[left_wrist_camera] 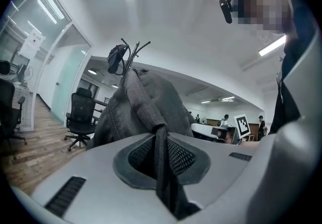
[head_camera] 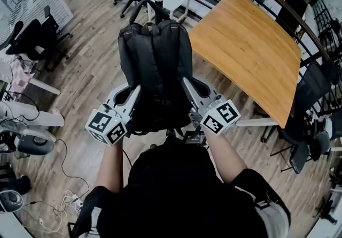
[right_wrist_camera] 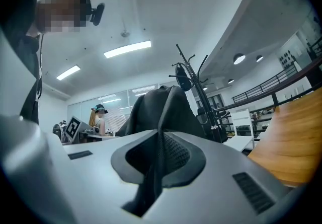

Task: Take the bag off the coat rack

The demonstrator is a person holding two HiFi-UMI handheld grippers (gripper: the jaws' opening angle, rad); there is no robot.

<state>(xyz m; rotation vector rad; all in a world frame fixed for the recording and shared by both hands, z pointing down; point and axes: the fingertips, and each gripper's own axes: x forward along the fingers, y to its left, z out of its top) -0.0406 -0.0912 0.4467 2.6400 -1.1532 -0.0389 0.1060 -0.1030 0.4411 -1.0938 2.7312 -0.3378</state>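
Backpack (head_camera: pixel 155 55), dark grey, held upright above the wooden floor (head_camera: pixel 91 60), just left of the wooden surface (head_camera: pixel 246 44). Pinched at both flanks: left hand-held gripper (left_wrist_camera: pixel 160 140) clenched on a fold of its mesh fabric, right hand-held gripper (right_wrist_camera: pixel 160 142) clenched on fabric at the opposite side. Backed by the coat rack (right_wrist_camera: pixel 193 74), close behind its top.

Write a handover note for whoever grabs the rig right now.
Left tool: shut on a fold of the bag, left side.
Right tool: shut on the bag, right side.
Bag: held up between both tools; the coat rack stands just beyond it.
Done: both grips set; the bag's top looks clear of the hooks, not certain.
Left: draw the bag away from the rack, minding the wooden table.
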